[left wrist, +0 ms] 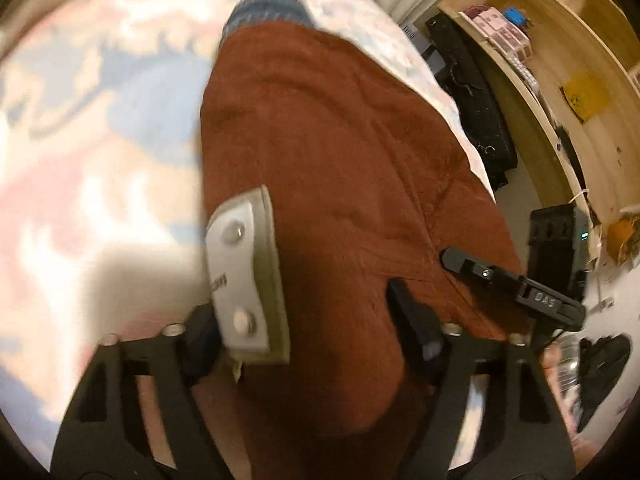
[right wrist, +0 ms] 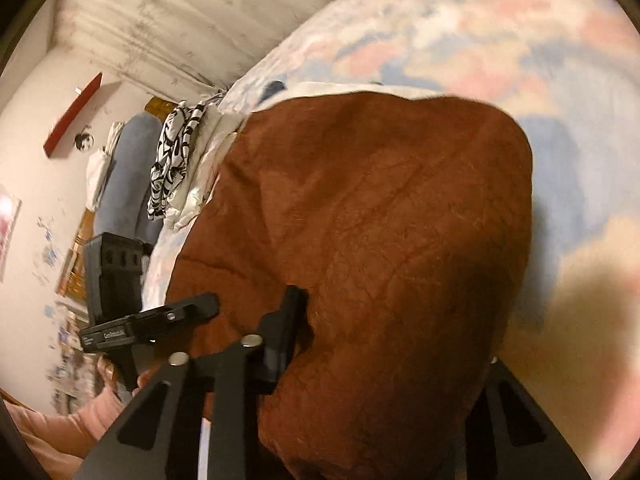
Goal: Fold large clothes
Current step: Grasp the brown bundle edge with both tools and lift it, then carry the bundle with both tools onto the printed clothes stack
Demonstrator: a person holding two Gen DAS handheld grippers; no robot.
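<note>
Up close, the left tongs stand partly open astride the rust-brown garment, one silver-plated finger lying on the cloth; the right tongs look closed on a fold of the same garment, the far finger hidden beneath it; the garment lies spread on a bed with a pink-and-blue patterned cover; beyond, wooden shelves line one side, a black-and-white cloth the other.

Right gripper far finger buried under rust garment; garment's near end cut off; bedspread pattern blurred.
</note>
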